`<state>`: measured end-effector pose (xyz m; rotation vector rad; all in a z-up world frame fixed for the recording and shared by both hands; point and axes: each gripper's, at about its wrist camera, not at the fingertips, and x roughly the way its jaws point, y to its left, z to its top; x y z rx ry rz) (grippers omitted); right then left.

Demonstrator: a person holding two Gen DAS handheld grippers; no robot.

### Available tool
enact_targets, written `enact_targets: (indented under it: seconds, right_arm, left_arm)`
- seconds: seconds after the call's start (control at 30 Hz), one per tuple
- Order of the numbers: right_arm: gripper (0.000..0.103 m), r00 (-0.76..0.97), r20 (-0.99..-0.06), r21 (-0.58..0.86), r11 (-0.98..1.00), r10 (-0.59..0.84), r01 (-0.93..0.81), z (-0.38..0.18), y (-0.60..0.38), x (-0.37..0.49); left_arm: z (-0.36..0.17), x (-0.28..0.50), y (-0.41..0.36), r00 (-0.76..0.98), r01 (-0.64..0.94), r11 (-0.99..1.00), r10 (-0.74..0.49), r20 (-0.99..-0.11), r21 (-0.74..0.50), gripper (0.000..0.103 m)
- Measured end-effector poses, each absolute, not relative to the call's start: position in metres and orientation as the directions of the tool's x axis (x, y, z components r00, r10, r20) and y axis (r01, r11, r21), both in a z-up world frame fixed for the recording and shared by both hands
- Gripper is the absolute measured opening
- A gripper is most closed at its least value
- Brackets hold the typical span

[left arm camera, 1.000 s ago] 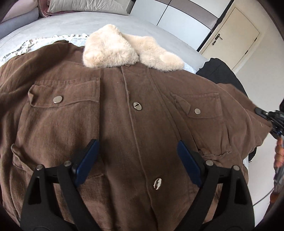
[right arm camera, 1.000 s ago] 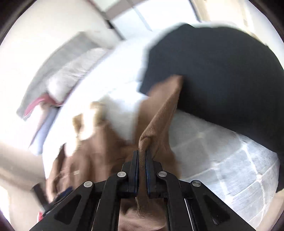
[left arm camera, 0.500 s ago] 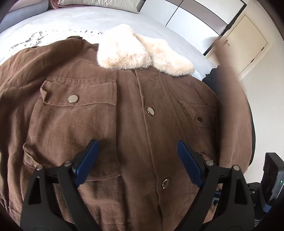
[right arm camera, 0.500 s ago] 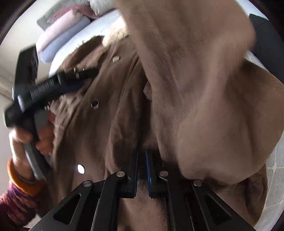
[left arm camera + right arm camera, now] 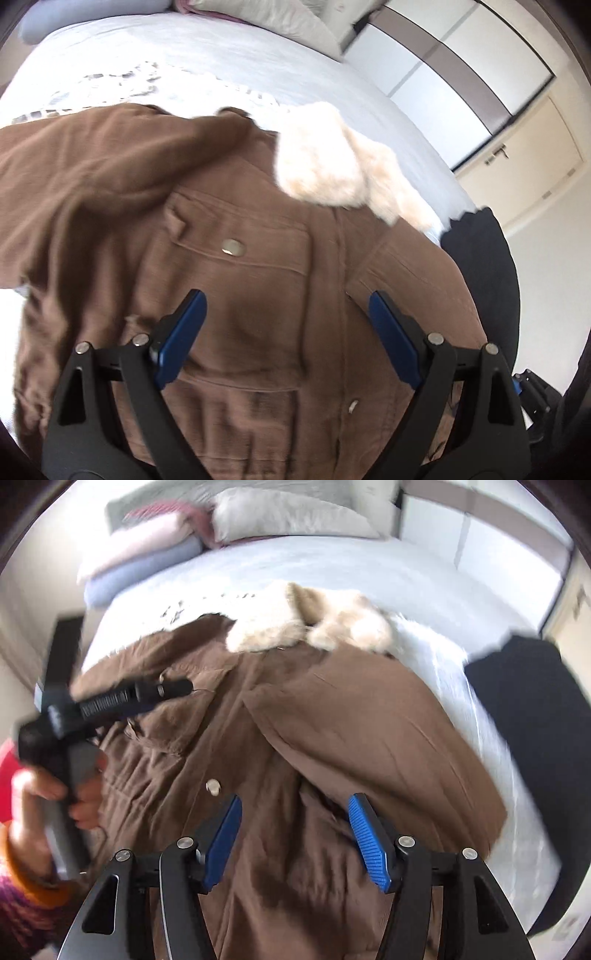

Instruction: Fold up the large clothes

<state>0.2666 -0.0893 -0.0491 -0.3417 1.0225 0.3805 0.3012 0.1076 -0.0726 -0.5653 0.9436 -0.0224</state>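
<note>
Lying flat on the bed (image 5: pixel 229 55) is a big brown coat (image 5: pixel 258 295) with its front side up. It has a fluffy cream collar (image 5: pixel 332 162) at the far end, near the pillows (image 5: pixel 280 513). A shiny round snap (image 5: pixel 231 246) sits on a chest pocket flap.

In the right wrist view, one sleeve (image 5: pixel 369 731) is folded in over the front of the coat, and it slants from the middle toward the right edge. In the left wrist view, the other sleeve (image 5: pixel 92 166) lies up across the far left part of the coat.

The left gripper (image 5: pixel 286 332) hangs over the coat with its blue pads spread wide apart. Nothing is between them. The right gripper (image 5: pixel 295 830) is also wide, with only bare coat showing between its blue pads (image 5: pixel 369 842).

In the right wrist view the left gripper (image 5: pixel 173 688) shows from the side, and a hand (image 5: pixel 55 786) with an orange bracelet holds its handle. A dark cloth (image 5: pixel 535 738) lies at the right edge of the bed, just beside the coat. Both views are a bit blurry.
</note>
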Motion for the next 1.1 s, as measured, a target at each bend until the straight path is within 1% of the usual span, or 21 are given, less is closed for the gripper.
enact_targets:
  seconds: [0.03,0.13,0.23,0.3,0.33,0.37,0.4,0.43,0.5,0.57,0.63,0.73,0.8,0.9,1.0,1.1]
  right_arm:
    - [0.061,0.498,-0.861,-0.165,0.867,0.106,-0.469,-0.056,-0.071,0.271]
    - [0.061,0.538,-0.843,-0.303,0.820,0.007,-0.486,-0.085,-0.035,0.287]
    - [0.061,0.512,-0.857,-0.344,0.800,-0.054,-0.492,-0.118,-0.015,0.310]
    - [0.059,0.541,-0.834,-0.403,0.793,-0.112,-0.457,-0.134,-0.011,0.325]
    - [0.056,0.570,-0.812,-0.429,0.792,-0.128,-0.433,-0.135,-0.014,0.333]
    - [0.028,0.588,-0.795,-0.453,0.788,-0.147,-0.416,-0.134,-0.017,0.337]
    - [0.008,0.600,-0.783,-0.468,0.790,-0.163,-0.397,-0.129,-0.025,0.343]
    - [0.008,0.607,-0.777,-0.470,0.797,-0.169,-0.379,-0.123,-0.033,0.346]
    - [0.006,0.649,-0.735,-0.498,0.805,-0.195,-0.322,-0.098,-0.054,0.350]
    - [0.005,0.707,-0.668,-0.540,0.805,-0.233,-0.245,-0.062,-0.081,0.352]
    - [0.005,0.745,-0.610,-0.550,0.821,-0.269,-0.154,-0.020,-0.116,0.357]
    - [0.005,0.807,-0.485,-0.558,0.830,-0.337,0.011,0.049,-0.175,0.354]
    - [0.005,0.827,-0.424,-0.528,0.842,-0.370,0.106,0.087,-0.214,0.341]
    - [0.005,0.843,-0.327,-0.485,0.841,-0.427,0.239,0.128,-0.270,0.317]
    - [0.004,0.848,-0.270,-0.420,0.849,-0.455,0.322,0.152,-0.318,0.291]
    - [0.004,0.848,-0.226,-0.354,0.851,-0.480,0.387,0.157,-0.364,0.267]
  left_arm:
    - [-0.072,0.301,0.114,0.595,-0.239,0.854,-0.248,-0.764,-0.463,0.090]
    - [-0.074,0.302,0.130,0.591,-0.280,0.842,-0.228,-0.774,-0.462,0.090]
    - [-0.078,0.302,0.141,0.581,-0.305,0.823,-0.238,-0.778,-0.479,0.090]
    - [-0.080,0.301,0.144,0.573,-0.306,0.818,-0.251,-0.780,-0.487,0.090]
    - [-0.080,0.301,0.143,0.571,-0.299,0.819,-0.257,-0.780,-0.489,0.090]
    - [-0.079,0.301,0.142,0.569,-0.290,0.823,-0.262,-0.779,-0.489,0.090]
    - [-0.078,0.300,0.140,0.568,-0.279,0.829,-0.264,-0.780,-0.484,0.090]
    - [-0.077,0.299,0.137,0.567,-0.267,0.836,-0.267,-0.779,-0.480,0.090]
    - [-0.076,0.300,0.128,0.563,-0.233,0.849,-0.279,-0.778,-0.474,0.090]
    - [-0.076,0.301,0.114,0.554,-0.192,0.862,-0.299,-0.777,-0.468,0.090]
    - [-0.076,0.302,0.097,0.540,-0.140,0.872,-0.331,-0.774,-0.470,0.089]
    - [-0.071,0.299,0.063,0.514,-0.018,0.887,-0.388,-0.765,-0.461,0.089]
    - [-0.065,0.295,0.040,0.496,0.070,0.893,-0.419,-0.761,-0.445,0.089]
    - [-0.056,0.292,0.009,0.475,0.171,0.893,-0.446,-0.759,-0.417,0.088]
    - [-0.044,0.304,-0.022,0.452,0.215,0.888,-0.460,-0.764,-0.407,0.083]
    - [-0.032,0.319,-0.057,0.466,0.263,0.883,-0.469,-0.750,-0.388,0.080]
